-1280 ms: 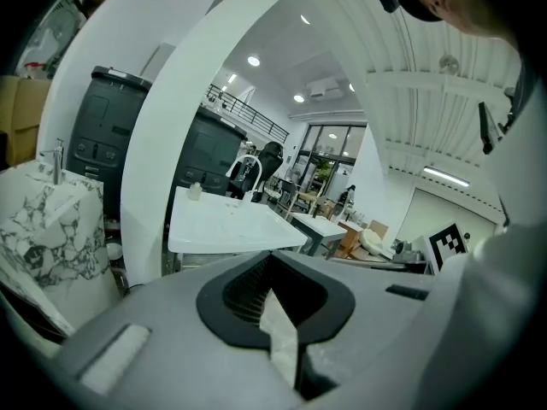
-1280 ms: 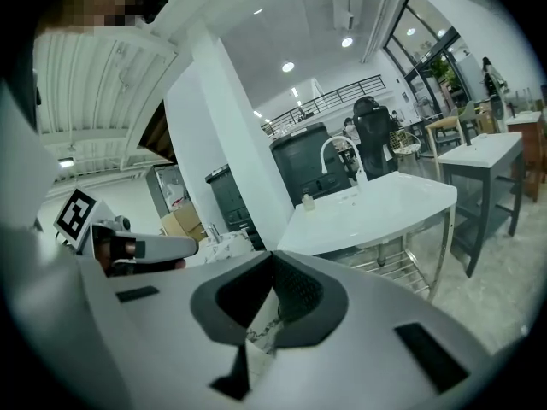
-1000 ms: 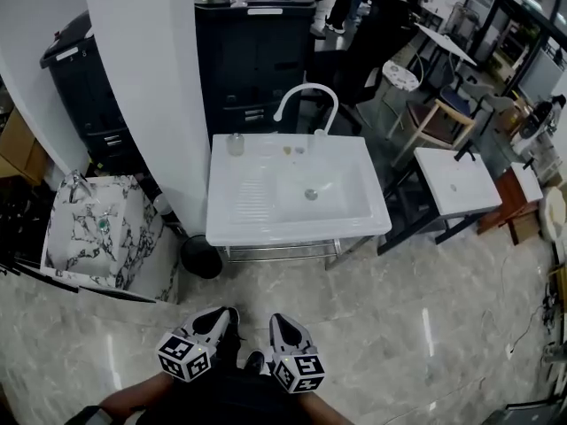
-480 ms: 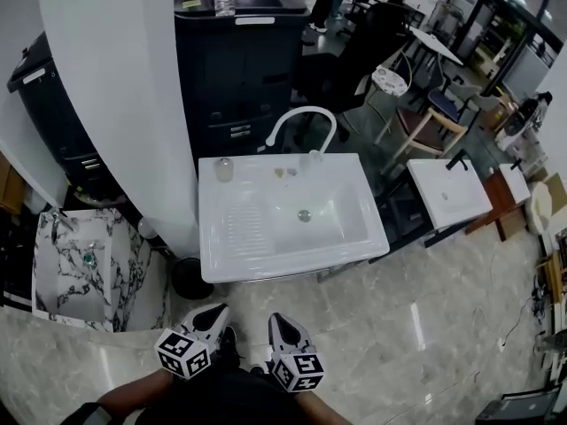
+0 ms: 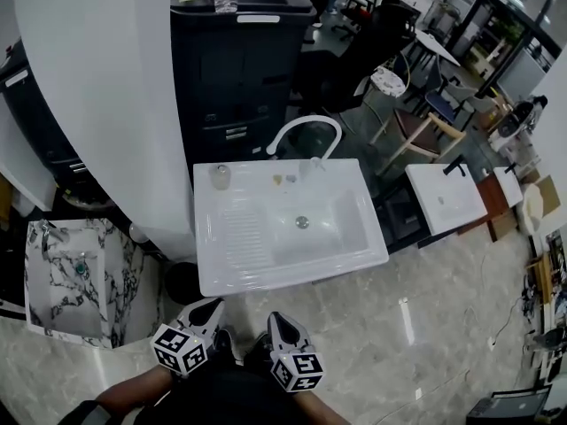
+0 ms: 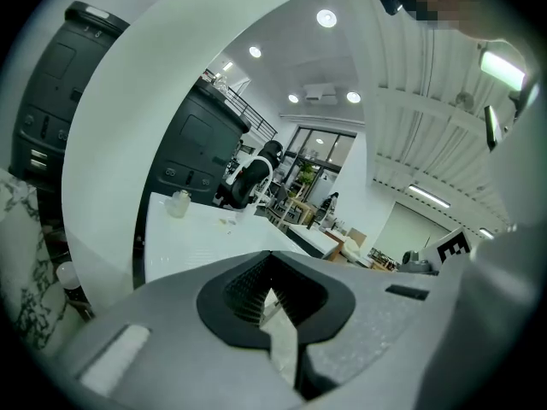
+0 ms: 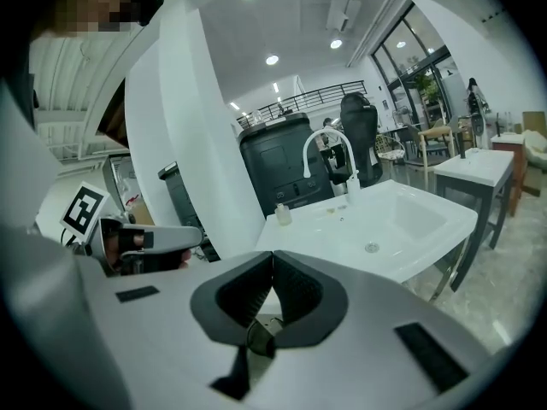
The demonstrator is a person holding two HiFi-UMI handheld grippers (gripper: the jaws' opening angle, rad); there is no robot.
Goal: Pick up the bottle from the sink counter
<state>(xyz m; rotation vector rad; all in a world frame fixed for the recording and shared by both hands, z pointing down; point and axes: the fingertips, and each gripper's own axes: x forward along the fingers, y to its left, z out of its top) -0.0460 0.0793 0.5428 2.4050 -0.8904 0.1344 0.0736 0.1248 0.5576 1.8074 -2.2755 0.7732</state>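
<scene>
A small clear bottle point(image 5: 220, 176) stands at the back left corner of the white sink counter point(image 5: 239, 264). It also shows as a bottle point(image 6: 179, 202) in the left gripper view and as a bottle point(image 7: 282, 214) in the right gripper view. A second small bottle point(image 5: 315, 166) stands by the curved white faucet point(image 5: 306, 131). My left gripper point(image 5: 211, 304) and right gripper point(image 5: 275, 317) hang side by side in front of the counter, well short of it. Both are shut and hold nothing.
A wide white pillar point(image 5: 106, 104) rises left of the counter, with a marble basin point(image 5: 71, 273) beside it. A black cabinet point(image 5: 239, 60) stands behind the sink. Another white basin point(image 5: 452, 193) and chairs point(image 5: 416, 122) are at the right. A dark round bin point(image 5: 182, 282) sits under the counter's left corner.
The sink counter has drawn closer to both grippers and sits lower in the head view. The grippers stay side by side and shut.
</scene>
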